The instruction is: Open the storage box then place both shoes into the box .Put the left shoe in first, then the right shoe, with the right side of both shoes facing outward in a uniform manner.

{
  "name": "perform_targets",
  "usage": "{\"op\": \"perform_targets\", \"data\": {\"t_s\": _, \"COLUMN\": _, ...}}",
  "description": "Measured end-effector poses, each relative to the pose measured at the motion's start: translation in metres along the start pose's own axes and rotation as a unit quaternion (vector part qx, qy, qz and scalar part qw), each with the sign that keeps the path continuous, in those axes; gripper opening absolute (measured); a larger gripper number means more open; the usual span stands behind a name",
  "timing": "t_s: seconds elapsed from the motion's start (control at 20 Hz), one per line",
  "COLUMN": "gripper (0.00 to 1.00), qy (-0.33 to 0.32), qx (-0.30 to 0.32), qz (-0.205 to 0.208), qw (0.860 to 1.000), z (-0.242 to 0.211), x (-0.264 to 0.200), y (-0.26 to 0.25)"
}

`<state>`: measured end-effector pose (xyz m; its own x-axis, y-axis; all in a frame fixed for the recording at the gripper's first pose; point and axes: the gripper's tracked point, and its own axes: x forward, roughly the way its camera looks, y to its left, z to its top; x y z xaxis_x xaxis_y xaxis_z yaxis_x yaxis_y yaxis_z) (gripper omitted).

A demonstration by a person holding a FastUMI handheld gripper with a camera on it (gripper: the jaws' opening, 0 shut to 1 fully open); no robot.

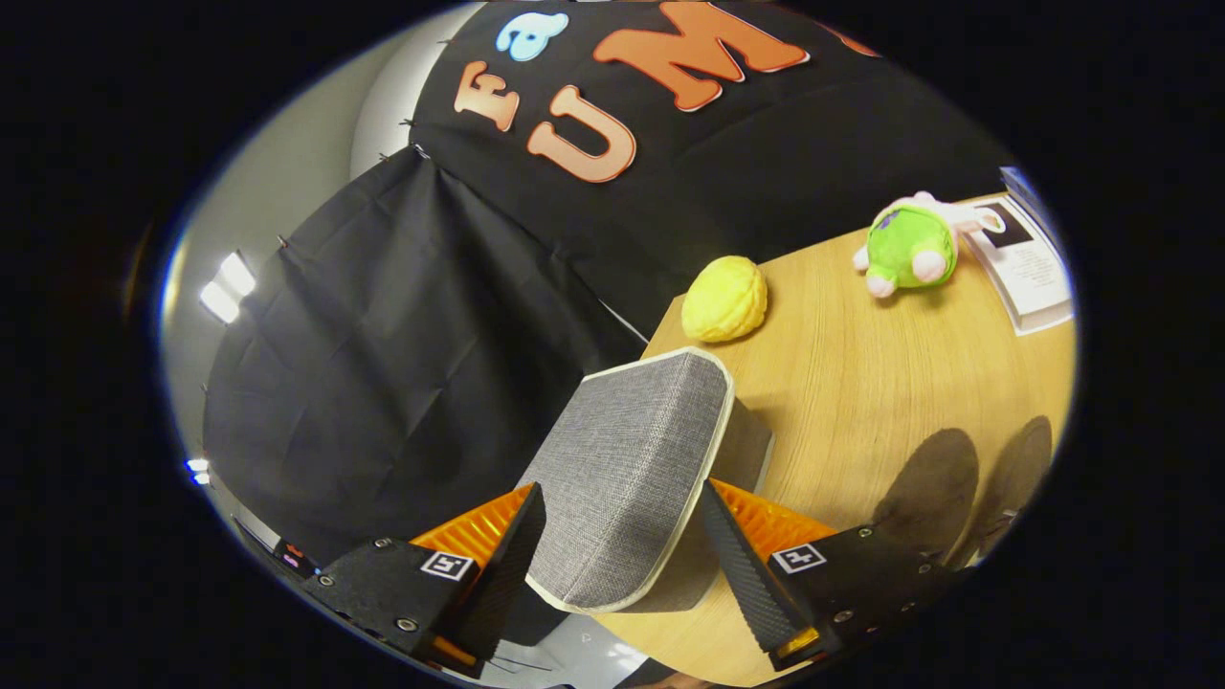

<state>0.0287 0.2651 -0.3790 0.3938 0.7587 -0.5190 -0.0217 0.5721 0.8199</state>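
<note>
two fingers of the gripper sit spread either side of the grey fabric lid of the storage box, and whether they actually pinch it i can't tell, looks more like straddling. the lid is tilted up off the box body at the worktop corner, so my guess is the opening step is in hand, lid lifted to clear room for shoes. beyond the fingers, a yellow plush sits near the worktop edge, then a green and pink plush toy, then a white booklet, all well apart from the box.
</note>
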Motion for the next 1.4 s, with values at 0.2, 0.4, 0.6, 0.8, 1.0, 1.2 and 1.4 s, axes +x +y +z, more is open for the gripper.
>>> {"op": "perform_targets", "data": {"t_s": 0.2, "gripper": 0.96, "qy": 0.015, "qx": 0.019, "qz": -0.006, "qw": 1.0, "z": -0.007, "x": 0.024, "y": -0.015}}
{"op": "perform_targets", "data": {"t_s": 0.4, "gripper": 0.97, "qy": 0.019, "qx": 0.029, "qz": -0.009, "qw": 0.999, "z": -0.012, "x": 0.047, "y": -0.03}}
{"op": "perform_targets", "data": {"t_s": 0.6, "gripper": 0.97, "qy": 0.019, "qx": 0.064, "qz": 0.023, "qw": 0.998, "z": -0.011, "x": 0.061, "y": -0.034}}
{"op": "perform_targets", "data": {"t_s": 0.8, "gripper": 0.96, "qy": 0.038, "qx": 0.126, "qz": 0.052, "qw": 0.99, "z": -0.017, "x": 0.068, "y": -0.032}}
{"op": "perform_targets", "data": {"t_s": 1.0, "gripper": 0.8, "qy": 0.022, "qx": 0.102, "qz": 0.028, "qw": 0.994, "z": -0.012, "x": 0.065, "y": -0.029}}
{"op": "perform_targets", "data": {"t_s": 1.2, "gripper": 0.69, "qy": 0.032, "qx": 0.077, "qz": -0.006, "qw": 0.997, "z": -0.007, "x": 0.051, "y": -0.032}}
{"op": "perform_targets", "data": {"t_s": 1.4, "gripper": 0.38, "qy": 0.014, "qx": 0.073, "qz": -0.006, "qw": 0.997, "z": 0.007, "x": 0.036, "y": -0.029}}
